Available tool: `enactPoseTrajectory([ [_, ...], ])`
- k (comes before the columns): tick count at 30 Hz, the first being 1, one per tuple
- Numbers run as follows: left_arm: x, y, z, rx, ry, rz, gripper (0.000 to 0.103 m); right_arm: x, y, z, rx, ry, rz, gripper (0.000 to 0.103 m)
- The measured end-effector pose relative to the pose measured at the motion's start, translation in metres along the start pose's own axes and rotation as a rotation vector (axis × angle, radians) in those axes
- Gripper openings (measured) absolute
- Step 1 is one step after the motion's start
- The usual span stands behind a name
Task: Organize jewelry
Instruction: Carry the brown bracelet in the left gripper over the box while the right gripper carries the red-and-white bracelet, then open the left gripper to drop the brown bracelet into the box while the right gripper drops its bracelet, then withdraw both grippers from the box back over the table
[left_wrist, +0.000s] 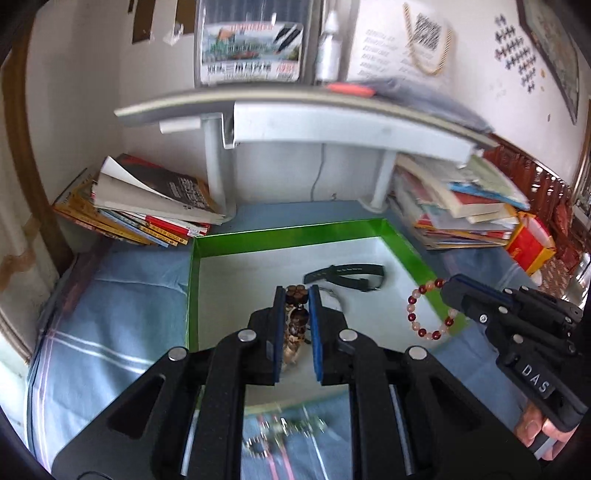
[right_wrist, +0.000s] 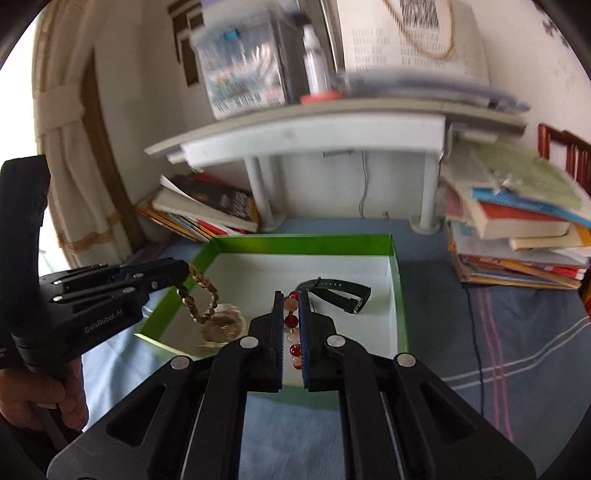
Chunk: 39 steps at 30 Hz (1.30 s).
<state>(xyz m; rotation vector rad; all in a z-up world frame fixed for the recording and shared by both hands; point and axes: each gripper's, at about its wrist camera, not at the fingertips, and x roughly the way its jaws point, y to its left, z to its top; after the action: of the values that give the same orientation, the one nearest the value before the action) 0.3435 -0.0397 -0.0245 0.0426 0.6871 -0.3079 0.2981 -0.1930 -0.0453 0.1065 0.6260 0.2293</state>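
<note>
A green box with a white floor stands on the blue cloth; it also shows in the right wrist view. A black watch lies inside it. My left gripper is shut on a brown bead bracelet, held over the box; the bracelet hangs with a round pendant. My right gripper is shut on a red and pink bead bracelet, held over the box's right rim.
Book stacks lie at the back left and back right. A grey shelf stands behind the box. More loose jewelry lies on the blue cloth in front of the box.
</note>
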Motion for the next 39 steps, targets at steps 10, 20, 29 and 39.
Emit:
enactPoseTrajectory([
  [10, -0.012, 0.026, -0.005, -0.06, -0.147, 0.098, 0.093, -0.02, -0.012, -0.008, 0.047, -0.107, -0.038, 0.067],
  [20, -0.12, 0.033, -0.066, -0.137, -0.214, 0.109, 0.096, -0.118, 0.02, -0.049, 0.01, -0.147, -0.016, 0.067],
  [29, -0.159, 0.008, -0.144, -0.095, -0.121, 0.102, 0.097, -0.16, 0.067, -0.11, -0.081, -0.116, -0.052, 0.067],
  [39, -0.176, -0.013, -0.187, -0.058, -0.084, 0.071, 0.097, -0.181, 0.074, -0.148, -0.052, -0.077, -0.049, 0.067],
])
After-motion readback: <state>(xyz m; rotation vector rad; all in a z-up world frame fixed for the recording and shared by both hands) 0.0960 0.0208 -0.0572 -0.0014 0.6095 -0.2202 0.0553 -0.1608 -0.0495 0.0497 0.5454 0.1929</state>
